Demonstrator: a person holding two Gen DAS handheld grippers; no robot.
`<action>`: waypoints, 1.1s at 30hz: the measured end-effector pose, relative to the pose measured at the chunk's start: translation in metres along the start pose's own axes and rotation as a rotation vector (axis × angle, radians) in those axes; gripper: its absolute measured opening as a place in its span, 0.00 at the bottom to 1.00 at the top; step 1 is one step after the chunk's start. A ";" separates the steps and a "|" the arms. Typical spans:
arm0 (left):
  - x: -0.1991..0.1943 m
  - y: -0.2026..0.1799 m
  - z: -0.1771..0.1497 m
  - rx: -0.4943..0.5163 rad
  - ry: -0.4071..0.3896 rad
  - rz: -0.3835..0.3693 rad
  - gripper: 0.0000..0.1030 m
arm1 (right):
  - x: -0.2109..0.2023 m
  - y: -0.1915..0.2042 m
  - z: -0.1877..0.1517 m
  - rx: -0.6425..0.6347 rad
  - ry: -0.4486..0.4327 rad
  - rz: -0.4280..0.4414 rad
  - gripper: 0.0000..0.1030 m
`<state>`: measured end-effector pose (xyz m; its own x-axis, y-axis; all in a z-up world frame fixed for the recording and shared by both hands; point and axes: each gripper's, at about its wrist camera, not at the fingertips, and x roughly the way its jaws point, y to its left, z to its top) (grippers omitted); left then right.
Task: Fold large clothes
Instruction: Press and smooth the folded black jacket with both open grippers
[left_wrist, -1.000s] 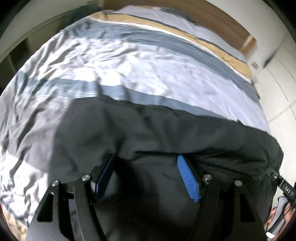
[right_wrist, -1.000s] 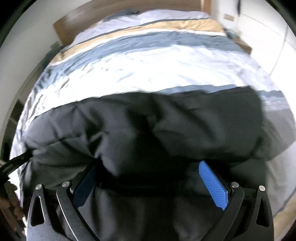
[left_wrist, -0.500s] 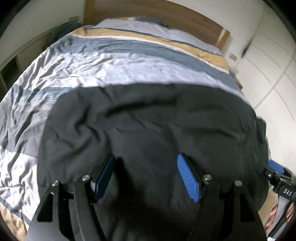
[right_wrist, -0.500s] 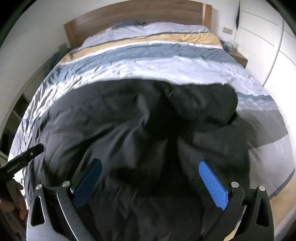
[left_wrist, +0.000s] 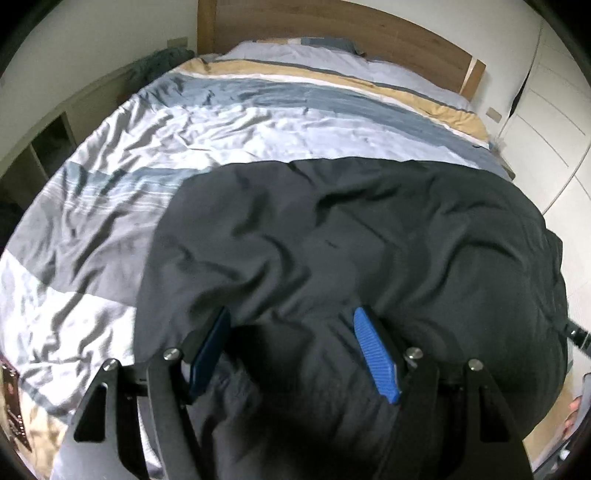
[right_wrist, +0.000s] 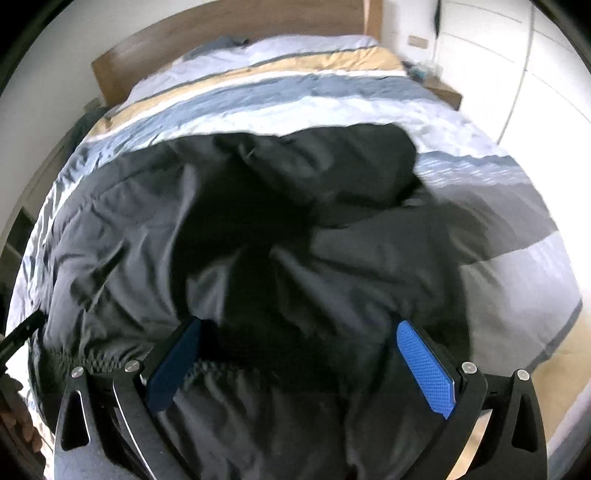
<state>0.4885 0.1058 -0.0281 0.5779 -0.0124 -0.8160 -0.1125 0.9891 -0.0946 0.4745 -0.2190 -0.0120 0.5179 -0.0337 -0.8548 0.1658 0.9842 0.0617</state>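
A large dark grey garment (left_wrist: 351, 240) lies spread and rumpled over the near half of the striped bed; it also fills the right wrist view (right_wrist: 240, 240), with a darker bunched part at its far right (right_wrist: 332, 166). My left gripper (left_wrist: 291, 350) is open, its blue pads apart, with the garment's near edge lying between and under the fingers. My right gripper (right_wrist: 299, 365) is open wide over the garment's near edge, where an elastic hem (right_wrist: 207, 369) shows. Neither gripper pinches the cloth.
The bed has a blue, white, grey and tan striped duvet (left_wrist: 258, 118) and a wooden headboard (left_wrist: 332, 22). White wardrobe doors (left_wrist: 546, 110) stand on the right, a low shelf (left_wrist: 48, 144) on the left, a bedside table (right_wrist: 439, 92) by the headboard.
The garment, lifted and bunched near the grippers a second ago, has been thrown forward and now lies spread flatter across the bed. Both cameras have tilted up towards the headboard.
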 end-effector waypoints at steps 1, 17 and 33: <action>-0.004 0.000 -0.003 0.005 -0.005 0.005 0.67 | -0.004 -0.001 -0.002 0.004 -0.008 -0.003 0.99; -0.073 -0.055 -0.097 0.108 0.000 0.023 0.67 | -0.062 -0.001 -0.097 -0.039 -0.046 0.062 0.99; -0.085 -0.073 -0.145 0.144 0.032 0.039 0.67 | -0.061 -0.047 -0.138 0.014 0.003 0.095 0.99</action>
<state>0.3301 0.0138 -0.0345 0.5487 0.0237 -0.8357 -0.0160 0.9997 0.0178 0.3188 -0.2389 -0.0337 0.5291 0.0607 -0.8464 0.1274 0.9804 0.1499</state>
